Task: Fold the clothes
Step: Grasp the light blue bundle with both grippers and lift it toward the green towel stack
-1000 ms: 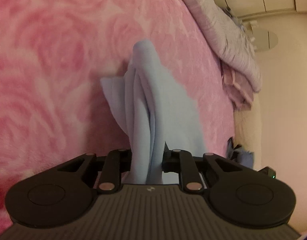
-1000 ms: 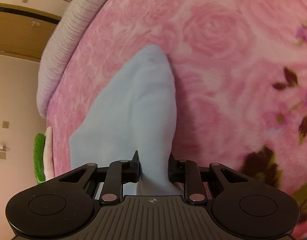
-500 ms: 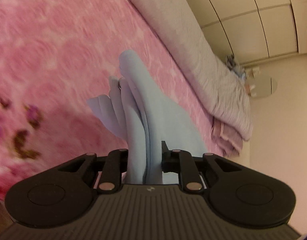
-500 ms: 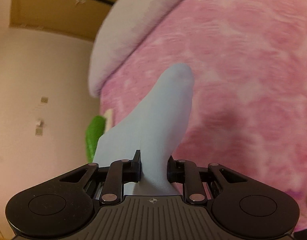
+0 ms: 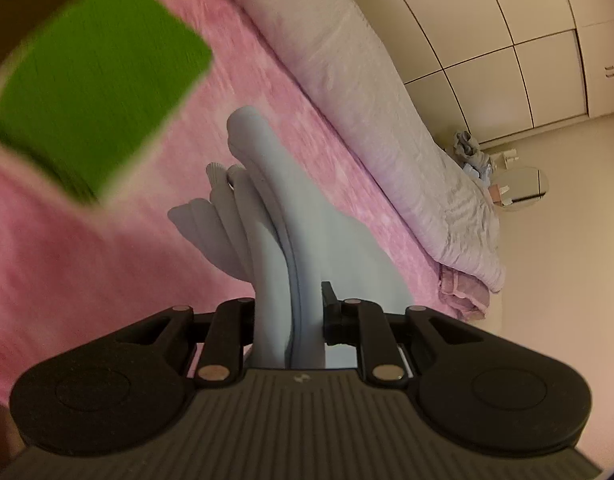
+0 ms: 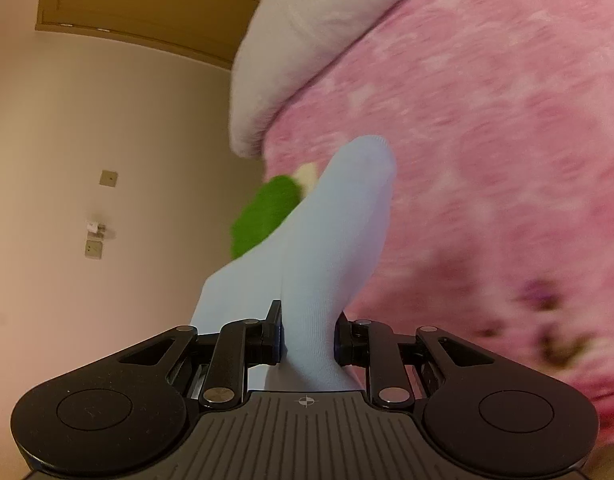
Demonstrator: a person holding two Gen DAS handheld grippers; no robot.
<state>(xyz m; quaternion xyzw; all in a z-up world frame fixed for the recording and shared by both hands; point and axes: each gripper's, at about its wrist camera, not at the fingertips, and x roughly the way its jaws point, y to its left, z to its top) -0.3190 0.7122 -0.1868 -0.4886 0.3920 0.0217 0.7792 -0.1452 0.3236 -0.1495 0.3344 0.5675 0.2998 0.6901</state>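
A pale blue garment (image 5: 291, 232) hangs bunched in folds above the pink rose-patterned blanket (image 5: 107, 248). My left gripper (image 5: 289, 316) is shut on one end of it, with several layers pressed between the fingers. In the right wrist view the same pale blue garment (image 6: 327, 240) stretches away smooth and taut, and my right gripper (image 6: 307, 340) is shut on its other end. Both ends are lifted off the bed.
A folded green cloth (image 5: 95, 92) lies on the blanket at the left, also seen as the green cloth (image 6: 263, 212) behind the garment. A grey duvet (image 5: 367, 100) runs along the bed's far side. Cupboard doors (image 5: 507, 32) and bare wall (image 6: 87, 160) lie beyond.
Both grippers have risen and tilted up with the garment held between them. The green cloth and the room walls have come into view; the blanket has dropped lower in both views.
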